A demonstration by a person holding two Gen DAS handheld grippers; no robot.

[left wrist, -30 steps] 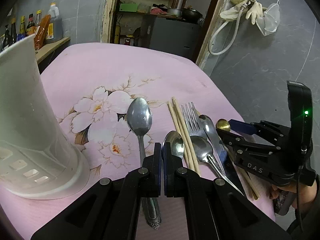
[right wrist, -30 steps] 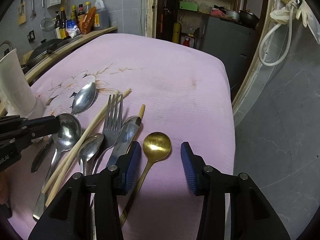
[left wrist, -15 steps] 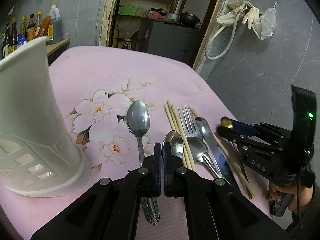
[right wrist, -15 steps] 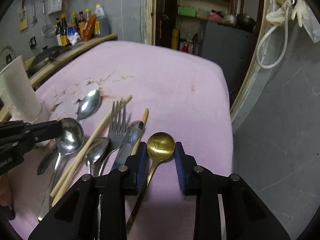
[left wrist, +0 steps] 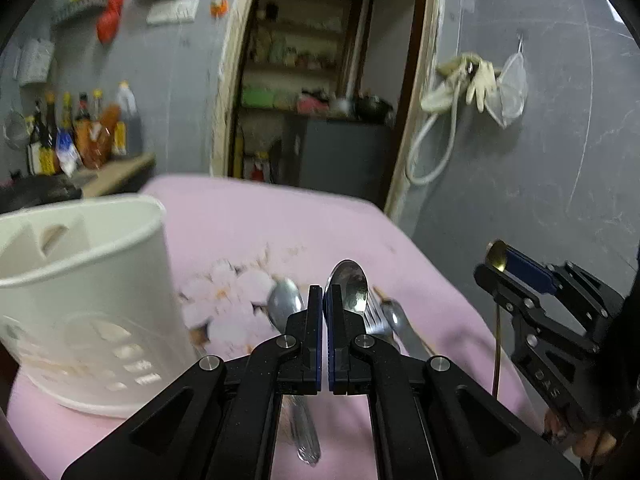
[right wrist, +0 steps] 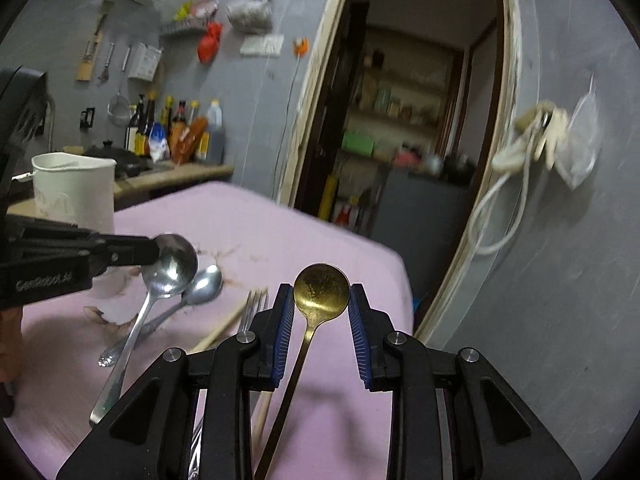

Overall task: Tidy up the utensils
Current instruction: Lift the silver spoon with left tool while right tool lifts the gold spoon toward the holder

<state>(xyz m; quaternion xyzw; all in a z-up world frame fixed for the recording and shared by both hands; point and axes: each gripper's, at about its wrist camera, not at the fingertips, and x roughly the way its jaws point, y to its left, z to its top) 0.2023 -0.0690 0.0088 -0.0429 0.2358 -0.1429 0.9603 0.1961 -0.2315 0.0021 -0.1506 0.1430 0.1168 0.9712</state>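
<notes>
My left gripper point(left wrist: 322, 300) is shut on a silver spoon point(left wrist: 351, 285) by the edge of its bowl and holds it above the pink cloth; the spoon point(right wrist: 170, 268) hangs handle-down in the right wrist view. My right gripper point(right wrist: 321, 300) is shut on a gold spoon point(right wrist: 321, 293) by its bowl, lifted off the table, handle hanging down; its bowl also shows in the left wrist view point(left wrist: 496, 257). The white utensil holder point(left wrist: 80, 304) stands at the left. Another silver spoon point(left wrist: 285, 305), a fork point(right wrist: 253, 307) and chopsticks point(right wrist: 224, 324) lie on the cloth.
The table has a pink flowered cloth point(left wrist: 256, 224); its right edge drops off toward a grey wall. A counter with bottles point(right wrist: 176, 132) is at the back left, a doorway with shelves behind.
Both grippers have risen from the table, each with its spoon. The right gripper closed on the gold spoon's bowl and lifted it; the left lifted the silver spoon.
</notes>
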